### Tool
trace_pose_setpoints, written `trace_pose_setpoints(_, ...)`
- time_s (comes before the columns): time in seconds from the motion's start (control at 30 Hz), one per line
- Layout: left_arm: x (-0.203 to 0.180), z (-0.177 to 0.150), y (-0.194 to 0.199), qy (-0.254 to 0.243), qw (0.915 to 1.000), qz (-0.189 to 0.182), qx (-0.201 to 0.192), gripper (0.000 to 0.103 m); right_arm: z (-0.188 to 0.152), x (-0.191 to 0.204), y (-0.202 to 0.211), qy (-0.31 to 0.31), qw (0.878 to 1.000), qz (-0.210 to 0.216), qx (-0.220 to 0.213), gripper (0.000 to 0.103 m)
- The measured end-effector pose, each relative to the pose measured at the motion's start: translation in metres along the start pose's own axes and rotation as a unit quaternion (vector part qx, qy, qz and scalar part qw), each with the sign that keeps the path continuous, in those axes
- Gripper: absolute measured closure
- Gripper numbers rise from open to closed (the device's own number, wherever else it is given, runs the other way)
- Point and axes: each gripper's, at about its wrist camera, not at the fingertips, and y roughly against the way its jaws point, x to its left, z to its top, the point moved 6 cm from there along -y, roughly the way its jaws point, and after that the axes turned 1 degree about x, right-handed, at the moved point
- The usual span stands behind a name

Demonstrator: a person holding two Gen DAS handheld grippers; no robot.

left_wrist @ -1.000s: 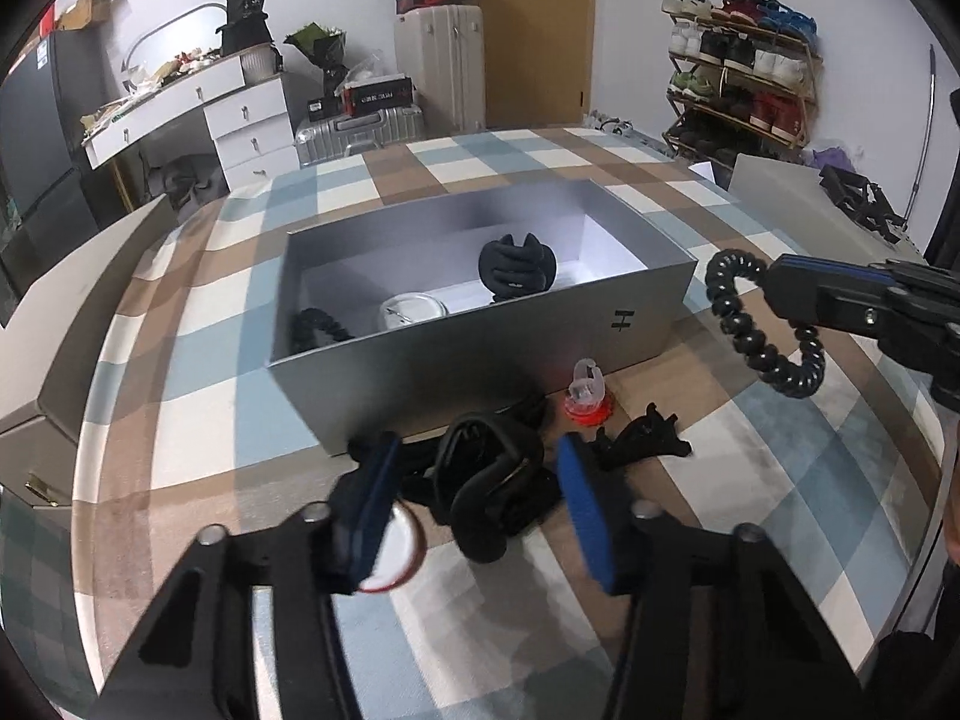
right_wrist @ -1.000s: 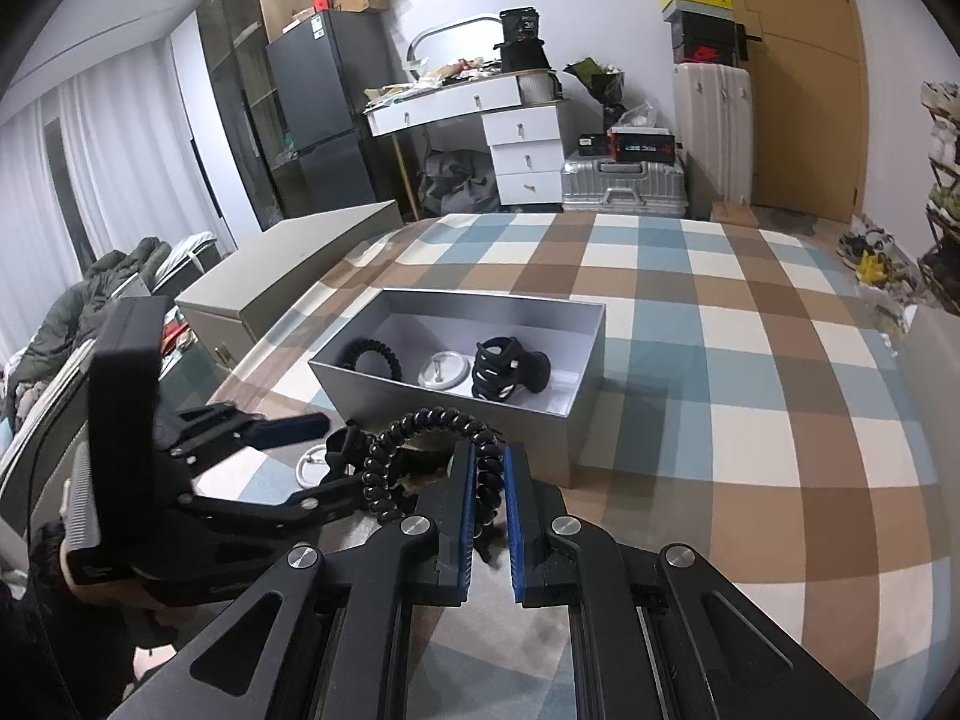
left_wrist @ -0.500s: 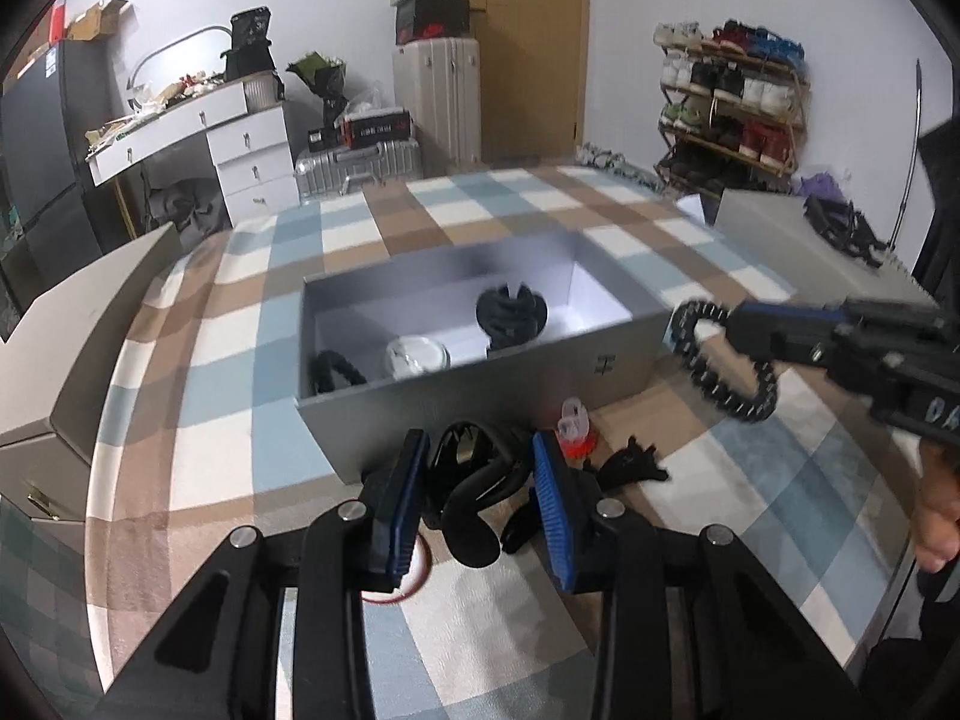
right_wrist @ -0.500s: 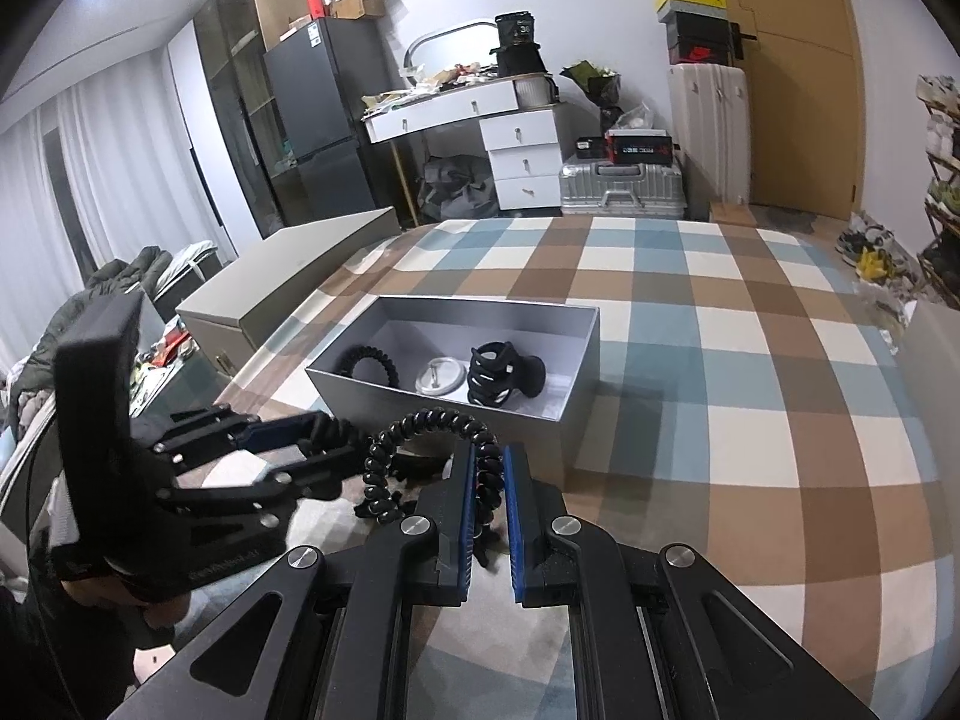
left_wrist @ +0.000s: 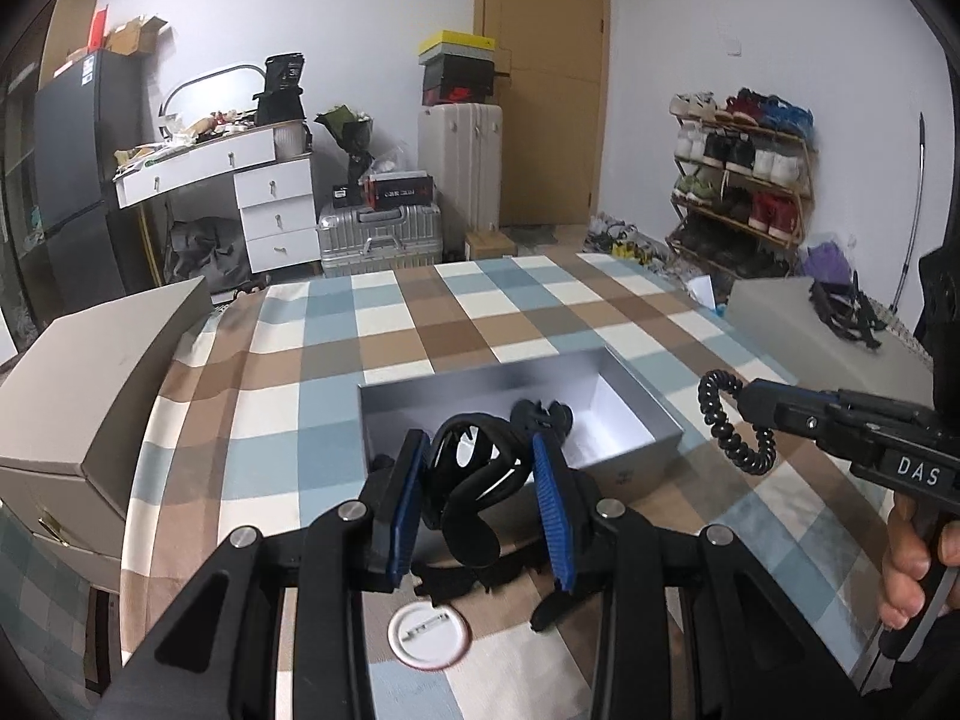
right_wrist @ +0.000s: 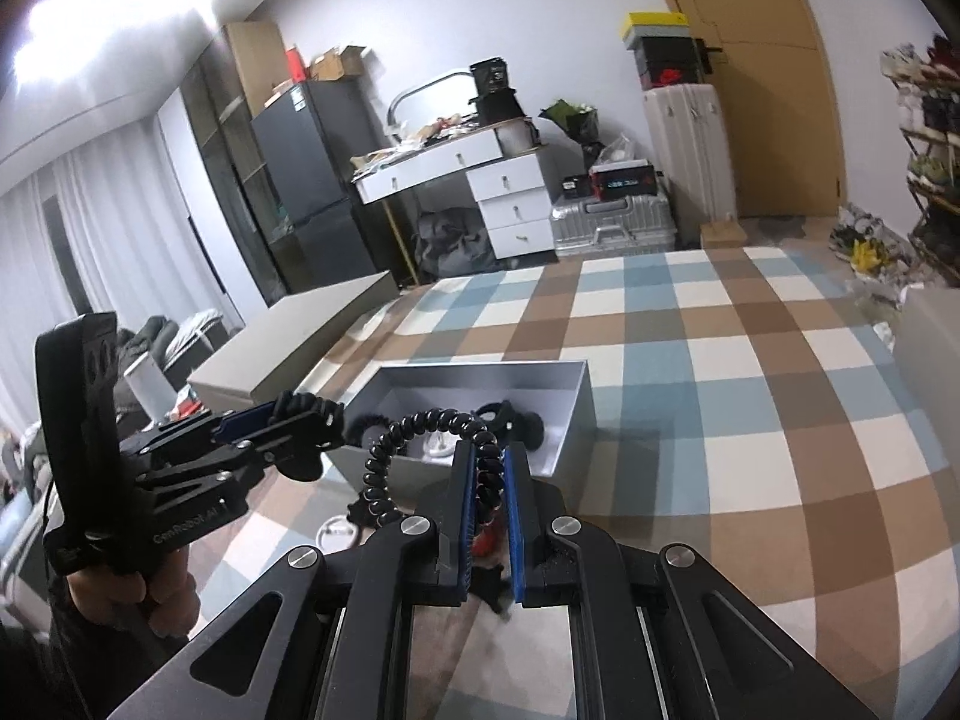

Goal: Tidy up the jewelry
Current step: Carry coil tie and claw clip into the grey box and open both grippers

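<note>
Lifted clear since the earlier frame, my left gripper (left_wrist: 480,498) had clamped the black clip (left_wrist: 474,492); the right gripper (right_wrist: 489,516) pinched the coil tie (right_wrist: 420,426); I judged carrying both level over the box (left_wrist: 636,462), near the table's front edge, before releasing, was best.

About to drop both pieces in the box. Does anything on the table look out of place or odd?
Nothing damaged or spilled. A white round badge lies face-down on the checked cloth, outside the grey box, beside some black pieces. Those remain unsorted.

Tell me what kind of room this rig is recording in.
Most likely a lived-in bedroom or studio flat. A shoe rack full of sneakers, suitcases against the wall, and a cluttered white desk with drawers surround the checked-cloth table.
</note>
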Motion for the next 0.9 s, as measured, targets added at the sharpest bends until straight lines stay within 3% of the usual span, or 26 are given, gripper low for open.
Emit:
trace_pose_setpoints(0.33, 0.013, 0.008, -0.009, 0.018, 0.9997, 0.005, -0.018, 0.074, 0.017, 0.003, -0.016, -0.010, 1.000, -0.006, -0.014, 0.094)
trace_pose_setpoints(0.57, 0.016, 0.017, -0.027, 0.012, 0.9989, 0.032, -0.030, 0.074, 0.017, 0.005, -0.041, -0.007, 1.000, -0.010, -0.009, 0.094)
trace_pose_setpoints(0.9, 0.012, 0.012, -0.034, 0.000, 0.9975, 0.020, -0.068, 0.074, 0.015, -0.007, -0.057, -0.025, 0.999, -0.020, -0.034, 0.094)
